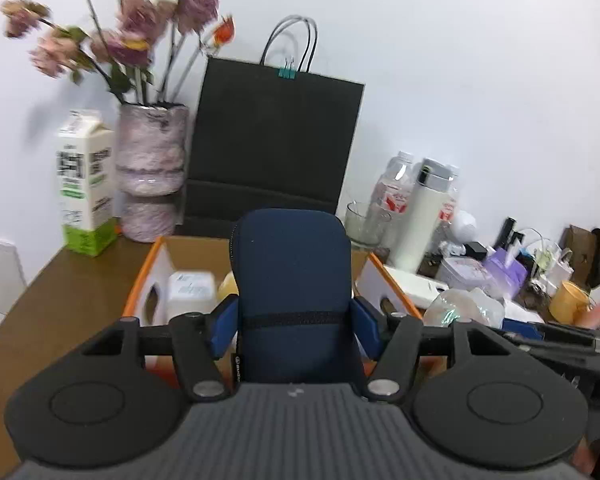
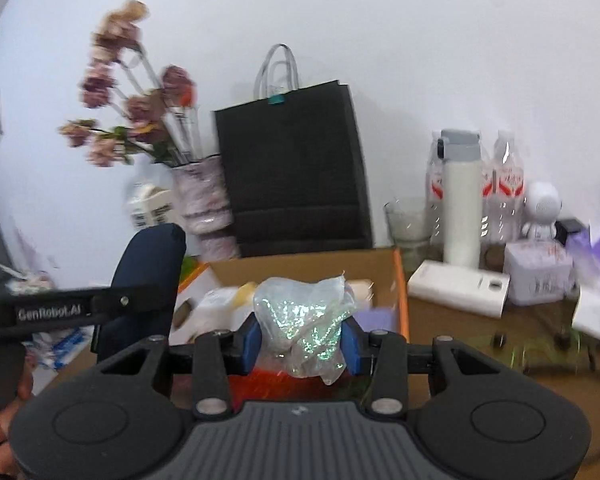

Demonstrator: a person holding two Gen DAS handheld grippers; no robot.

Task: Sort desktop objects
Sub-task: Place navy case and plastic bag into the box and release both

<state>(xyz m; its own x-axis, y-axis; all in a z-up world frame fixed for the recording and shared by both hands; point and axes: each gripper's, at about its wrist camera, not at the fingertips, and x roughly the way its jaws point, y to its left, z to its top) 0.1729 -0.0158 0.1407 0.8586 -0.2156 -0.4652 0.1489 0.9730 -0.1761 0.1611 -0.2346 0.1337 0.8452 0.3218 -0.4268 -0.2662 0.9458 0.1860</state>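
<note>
My left gripper (image 1: pixel 294 316) is shut on a dark blue zippered pouch (image 1: pixel 294 280), held upright above the open cardboard box (image 1: pixel 156 268). The pouch also shows at the left of the right wrist view (image 2: pixel 148 276). My right gripper (image 2: pixel 300 336) is shut on a clear plastic bag with iridescent glitter (image 2: pixel 304 320), held over the same box (image 2: pixel 400 288). The bag also shows in the left wrist view (image 1: pixel 464 308). The box holds a white container (image 1: pixel 190 288), a yellowish item and other things.
A black paper bag (image 1: pixel 276 140), a vase of dried flowers (image 1: pixel 152 152) and a milk carton (image 1: pixel 84 180) stand behind the box. To the right are a glass (image 2: pixel 408 216), a white flask (image 2: pixel 462 208), water bottles, a white box (image 2: pixel 458 286), purple packs and a yellow cup (image 1: pixel 568 300).
</note>
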